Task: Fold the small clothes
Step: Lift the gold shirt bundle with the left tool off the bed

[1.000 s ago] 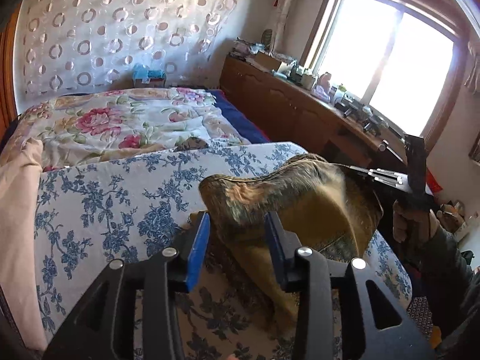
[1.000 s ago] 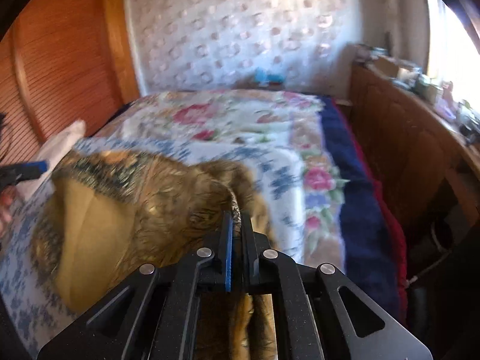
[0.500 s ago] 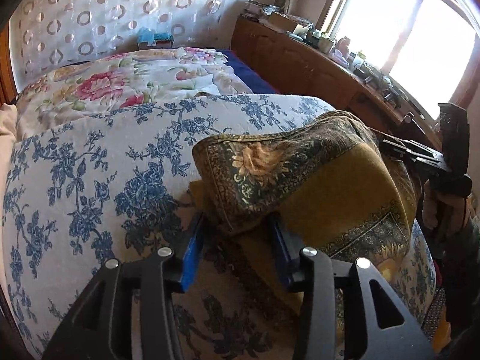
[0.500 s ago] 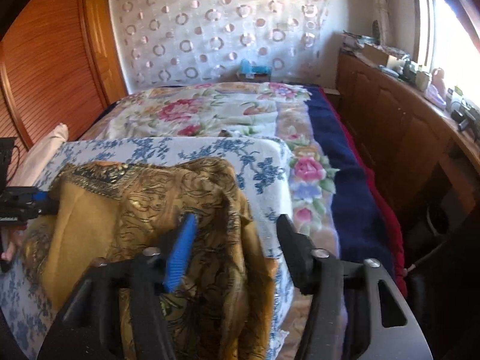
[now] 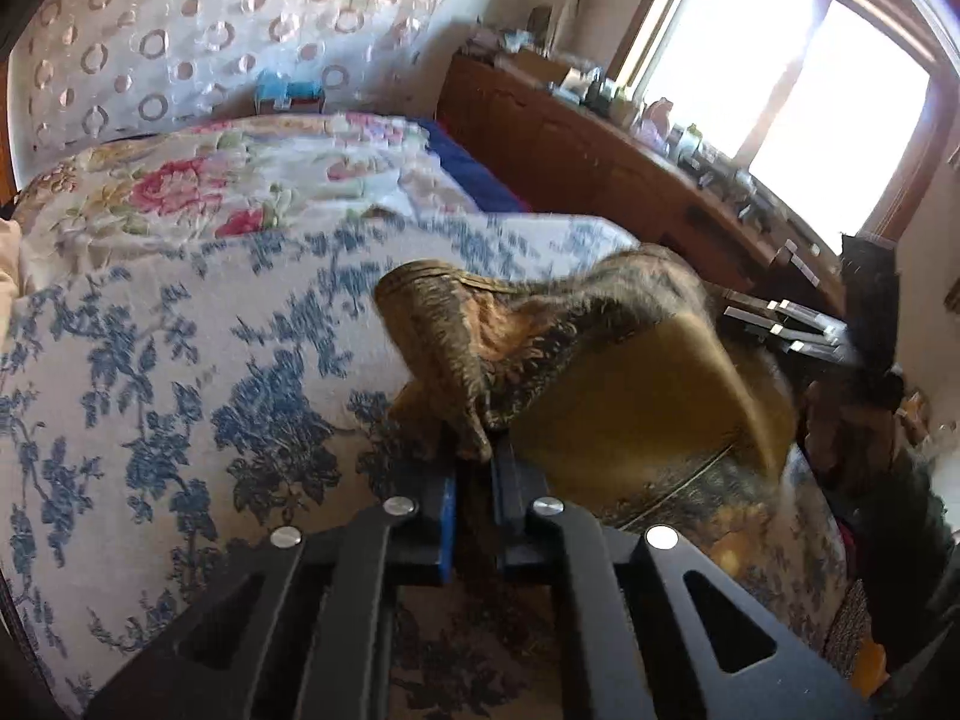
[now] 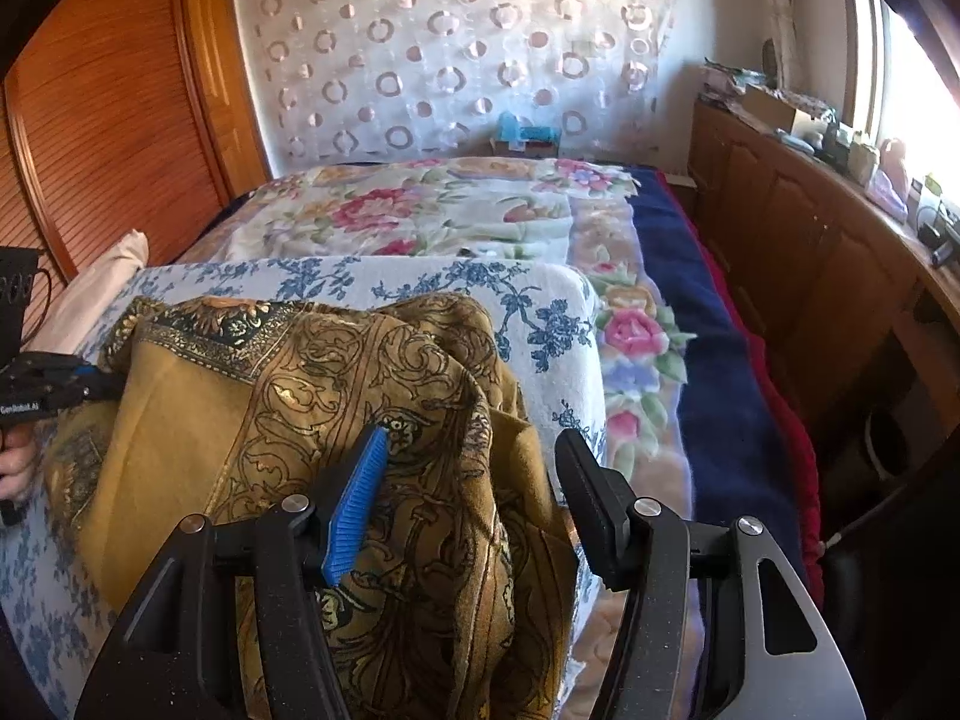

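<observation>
On the left hand-held gripper (image 6: 90, 387), small white lettering, unreadable; patterned cloth (image 6: 372, 396) clamped.

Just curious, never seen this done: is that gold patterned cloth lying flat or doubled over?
Doubled over, loosely. The gold patterned cloth lies in rumpled layers, one edge pinched in the left gripper.

Cloth (image 6: 372, 396): mustard-gold, dark scrollwork, black-and-gold floral border. Pad (image 6: 528, 300) under it: white with blue flower sprigs. Blanket (image 6: 420, 210) at bed's far end: cream, pink and red roses; navy band (image 6: 690, 312) along right edge. Curtain (image 6: 456, 48): pale, ring pattern. Right gripper (image 6: 474, 492): black, one blue ribbed pad (image 6: 354, 510).
</observation>
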Motion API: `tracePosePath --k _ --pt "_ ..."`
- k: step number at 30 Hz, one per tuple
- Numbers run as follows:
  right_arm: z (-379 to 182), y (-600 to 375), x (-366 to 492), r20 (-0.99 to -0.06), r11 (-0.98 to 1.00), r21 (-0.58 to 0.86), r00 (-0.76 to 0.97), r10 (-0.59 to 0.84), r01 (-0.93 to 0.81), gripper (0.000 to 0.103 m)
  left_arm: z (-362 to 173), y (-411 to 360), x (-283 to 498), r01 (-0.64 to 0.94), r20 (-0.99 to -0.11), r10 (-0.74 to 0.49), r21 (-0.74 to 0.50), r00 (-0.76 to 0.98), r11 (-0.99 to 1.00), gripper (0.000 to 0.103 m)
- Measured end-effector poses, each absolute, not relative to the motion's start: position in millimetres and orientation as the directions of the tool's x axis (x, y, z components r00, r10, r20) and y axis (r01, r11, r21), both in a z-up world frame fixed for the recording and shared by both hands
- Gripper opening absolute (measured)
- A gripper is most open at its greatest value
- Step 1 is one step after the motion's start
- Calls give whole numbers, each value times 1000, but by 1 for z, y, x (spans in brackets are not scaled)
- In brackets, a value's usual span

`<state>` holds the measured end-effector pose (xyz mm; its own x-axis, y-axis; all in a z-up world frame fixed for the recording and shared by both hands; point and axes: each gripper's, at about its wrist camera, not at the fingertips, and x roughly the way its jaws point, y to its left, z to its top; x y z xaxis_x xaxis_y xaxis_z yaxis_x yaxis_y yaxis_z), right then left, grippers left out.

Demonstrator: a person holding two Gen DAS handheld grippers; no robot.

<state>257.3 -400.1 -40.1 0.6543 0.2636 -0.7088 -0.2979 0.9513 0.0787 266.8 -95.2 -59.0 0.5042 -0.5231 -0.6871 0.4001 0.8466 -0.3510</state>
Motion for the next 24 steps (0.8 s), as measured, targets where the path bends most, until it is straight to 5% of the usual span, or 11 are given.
tracePosePath --k 9,24 --pt "-39 -395 262 -719 942 100 631 292 -321 73 -43 -62 264 368 -665 -504 -349 551 862 5" --pt "-62 -389 273 -760 928 194 550 347 -319 75 -62 -72 270 358 -703 -456 -296 546 885 5"
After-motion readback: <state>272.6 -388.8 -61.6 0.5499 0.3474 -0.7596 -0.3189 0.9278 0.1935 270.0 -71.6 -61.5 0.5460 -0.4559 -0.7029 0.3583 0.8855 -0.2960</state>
